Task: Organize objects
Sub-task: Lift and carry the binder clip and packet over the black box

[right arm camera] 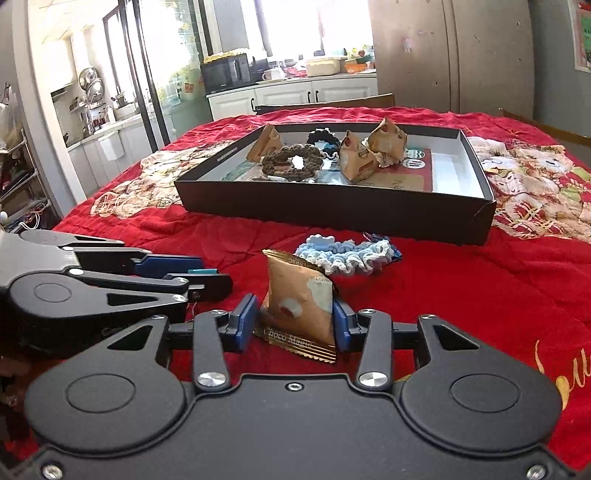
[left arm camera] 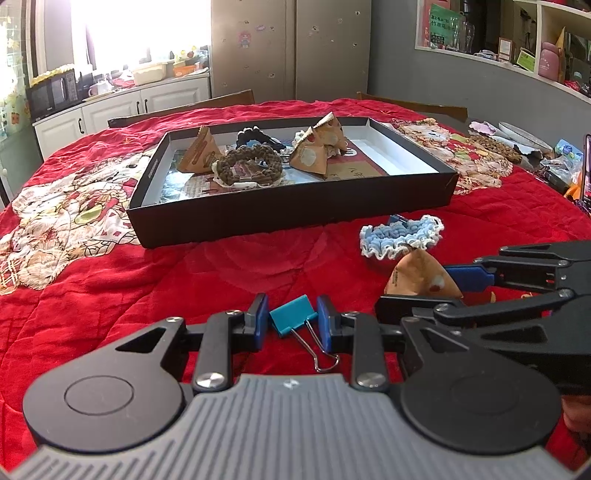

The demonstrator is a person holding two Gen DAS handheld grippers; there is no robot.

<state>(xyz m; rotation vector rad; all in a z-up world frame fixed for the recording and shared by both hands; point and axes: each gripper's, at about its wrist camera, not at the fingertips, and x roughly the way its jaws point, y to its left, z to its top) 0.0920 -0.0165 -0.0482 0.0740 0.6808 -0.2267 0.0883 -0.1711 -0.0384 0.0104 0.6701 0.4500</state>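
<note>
**Two low cameras, one box**

Both wrist cameras sat low over the red quilt [left arm camera: 221, 266], close in, facing the black box [left arm camera: 288, 210] from its near side. Each caught the blue scrunchie [right arm camera: 343, 253] before it.

Light source: daylight reaches you from the window [left arm camera: 147, 33] at the far wall, blown out to white in both views.
Scene brightness: your red blanket [left arm camera: 221, 266] is evenly lit, colours saturated.
Shadows: soft, short, under the black tray [right arm camera: 332, 210].
Distortion: fisheye bends walls and shelves at your frame edges; corners vignette dark.
Focus: far kitchen slightly soft.
</note>
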